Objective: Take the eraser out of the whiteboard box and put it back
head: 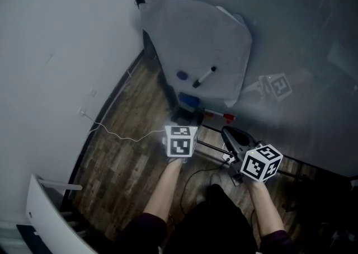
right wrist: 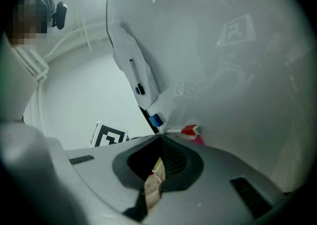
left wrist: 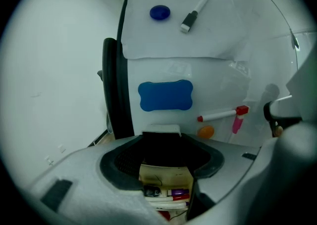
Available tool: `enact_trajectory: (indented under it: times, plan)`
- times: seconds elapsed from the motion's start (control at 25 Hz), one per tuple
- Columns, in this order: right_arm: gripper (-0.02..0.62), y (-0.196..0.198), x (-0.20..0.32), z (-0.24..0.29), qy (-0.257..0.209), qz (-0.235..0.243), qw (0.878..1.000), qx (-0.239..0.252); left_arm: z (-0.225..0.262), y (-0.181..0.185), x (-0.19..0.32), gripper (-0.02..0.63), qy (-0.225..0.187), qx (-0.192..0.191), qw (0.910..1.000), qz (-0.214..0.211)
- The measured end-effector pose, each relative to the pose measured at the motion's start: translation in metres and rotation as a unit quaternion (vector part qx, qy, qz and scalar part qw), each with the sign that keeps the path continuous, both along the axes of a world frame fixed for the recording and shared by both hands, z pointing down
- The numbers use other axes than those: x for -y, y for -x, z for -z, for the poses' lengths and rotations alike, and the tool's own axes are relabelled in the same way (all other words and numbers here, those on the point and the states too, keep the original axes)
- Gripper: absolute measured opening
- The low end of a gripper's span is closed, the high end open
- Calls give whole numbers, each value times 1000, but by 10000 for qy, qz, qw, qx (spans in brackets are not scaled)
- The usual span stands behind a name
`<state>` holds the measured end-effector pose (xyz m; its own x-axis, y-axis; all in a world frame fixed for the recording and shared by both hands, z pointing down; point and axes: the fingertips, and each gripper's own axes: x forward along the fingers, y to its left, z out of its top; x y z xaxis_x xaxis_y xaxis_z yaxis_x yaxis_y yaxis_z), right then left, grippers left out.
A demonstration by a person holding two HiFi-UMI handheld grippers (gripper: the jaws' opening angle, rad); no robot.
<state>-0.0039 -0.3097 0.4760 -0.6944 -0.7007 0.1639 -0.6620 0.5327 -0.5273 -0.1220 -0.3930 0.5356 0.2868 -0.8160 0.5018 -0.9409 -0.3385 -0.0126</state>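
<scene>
Left tongs [left wrist: 163,155] gape wide, released, gripping nothing. Straight ahead, just above their tips, the blue wavy-edged rectangular eraser [left wrist: 165,95] clings to the glossy white board [left wrist: 218,83], clear of the pads. Beneath the tips sits the cream whiteboard box [left wrist: 166,173], marker pens [left wrist: 171,194] inside. Right tongs [right wrist: 159,142] are clenched, empty. Looks like halfway: eraser out, return to the box left.

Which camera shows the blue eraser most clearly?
The left gripper view: the blue eraser faces it, whole and unobstructed. Head view shows a small dark-blue patch; right gripper view only an edge-on sliver.
</scene>
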Motion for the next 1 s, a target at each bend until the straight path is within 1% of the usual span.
enact_trajectory:
  times: [0.04,0.12,0.16,0.28,0.44,0.68,1.0]
  plan:
    - [3,0,0,0,-4,2,10000,-2,-1,-1,0,215,21,34,10000,-18]
    - [3,-2,1,0,-3,-7,10000,-6,-3,-1,1,250,87,139,9998,-60]
    - [3,-4,2,0,0,-18,10000,-7,-5,0,2,258,117,166,9998,-64]
    - [3,-7,2,-1,16,-62,10000,-6,-6,6,6,258,165,116,9998,14]
    - [3,-10,2,-4,48,-111,9999,-9,-6,13,7,247,124,10,9998,138]
    - [3,-9,2,-3,36,-115,9999,-1,-4,13,5,230,68,-71,9998,156]
    - [3,-7,1,3,-8,-79,10000,47,23,14,-6,221,-252,-197,9993,175]
